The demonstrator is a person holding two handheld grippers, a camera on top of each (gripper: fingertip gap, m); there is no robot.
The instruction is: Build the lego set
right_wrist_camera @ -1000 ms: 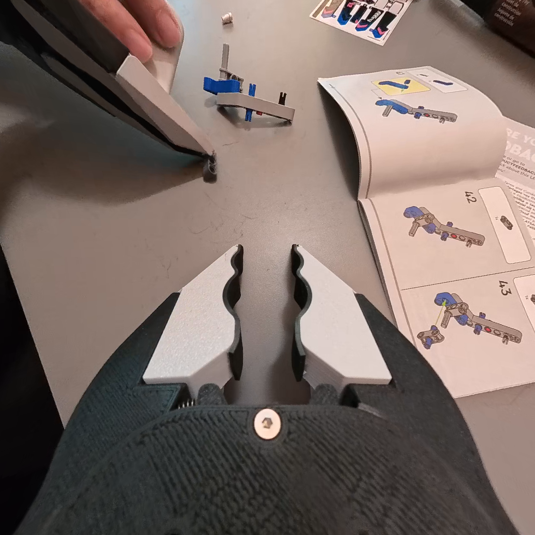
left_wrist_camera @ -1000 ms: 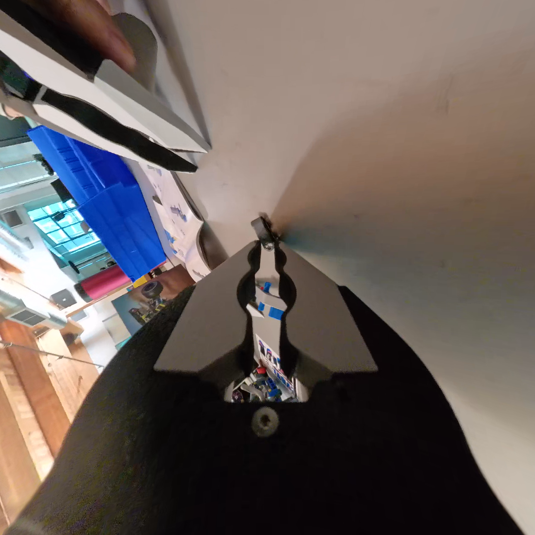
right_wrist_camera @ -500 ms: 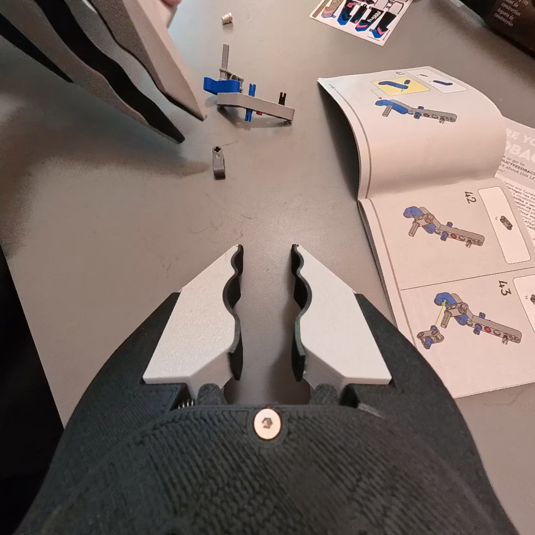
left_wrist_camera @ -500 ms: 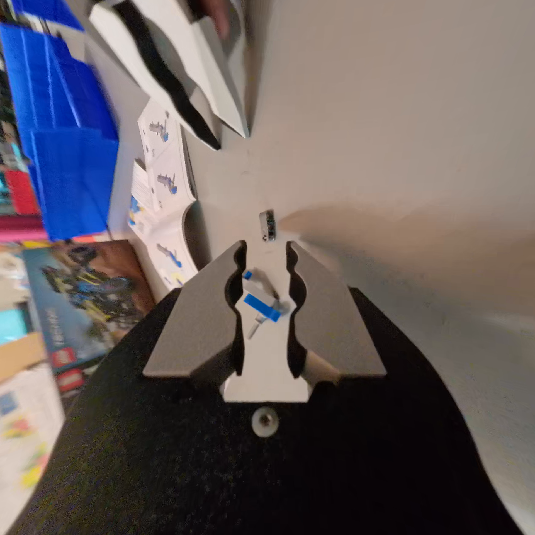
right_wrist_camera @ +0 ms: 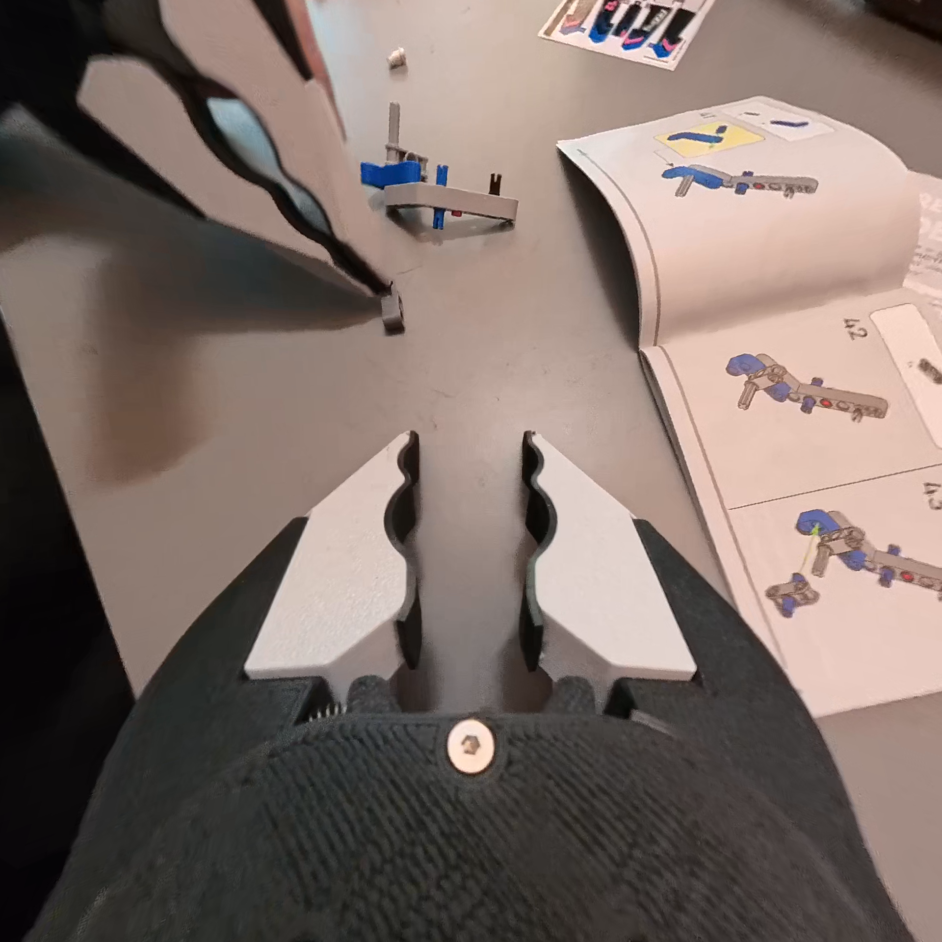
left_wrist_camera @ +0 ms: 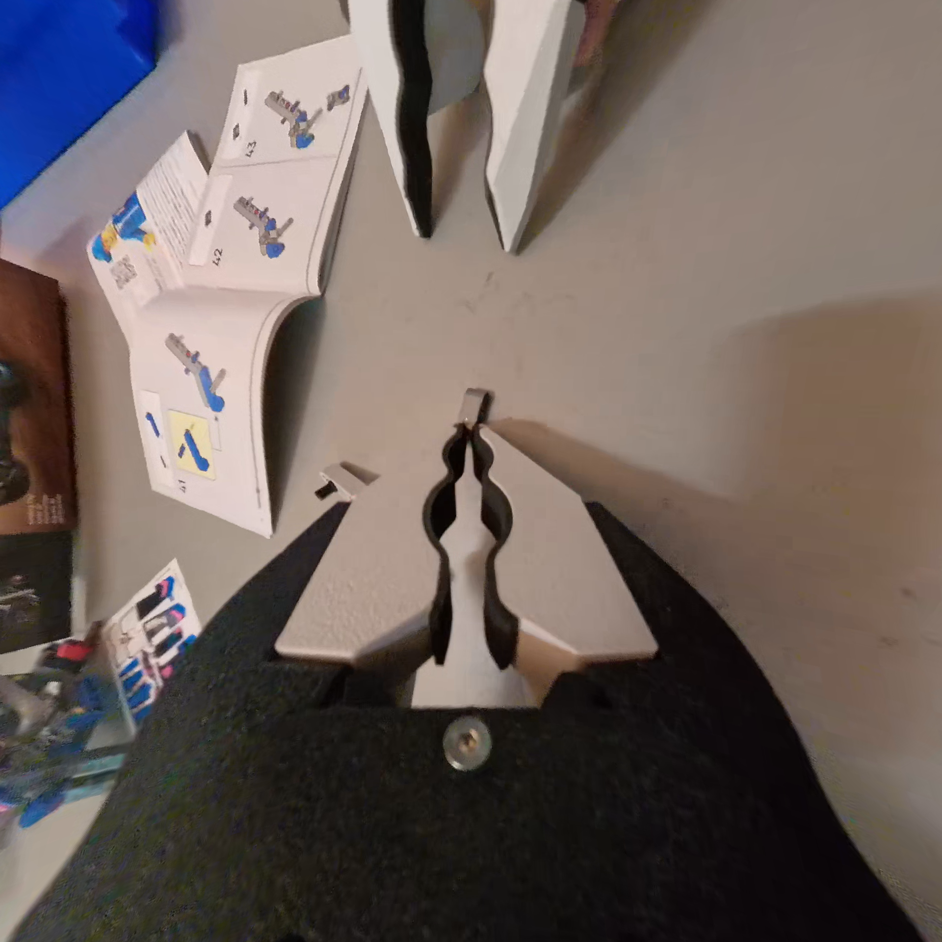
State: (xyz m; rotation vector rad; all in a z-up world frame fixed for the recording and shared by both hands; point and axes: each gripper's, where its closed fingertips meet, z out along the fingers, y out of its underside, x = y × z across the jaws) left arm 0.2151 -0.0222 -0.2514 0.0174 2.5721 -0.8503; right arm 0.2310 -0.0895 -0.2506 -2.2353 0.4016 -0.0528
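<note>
The left gripper [right_wrist_camera: 380,290], spread over the small grey connector [right_wrist_camera: 393,312] half a second ago, now pinches its end on the table, so pickup looks under way. The right gripper [right_wrist_camera: 470,438] hovers empty, jaws narrowly parted, before the blue-and-grey assembly [right_wrist_camera: 443,191].

My grey table [right_wrist_camera: 509,367] carries an open instruction booklet [right_wrist_camera: 795,459], a sticker sheet [right_wrist_camera: 624,30], a grey-and-blue lego assembly [right_wrist_camera: 443,188] and a tiny pale piece [right_wrist_camera: 396,57]. Small grey connector [right_wrist_camera: 393,312] near the middle.
</note>
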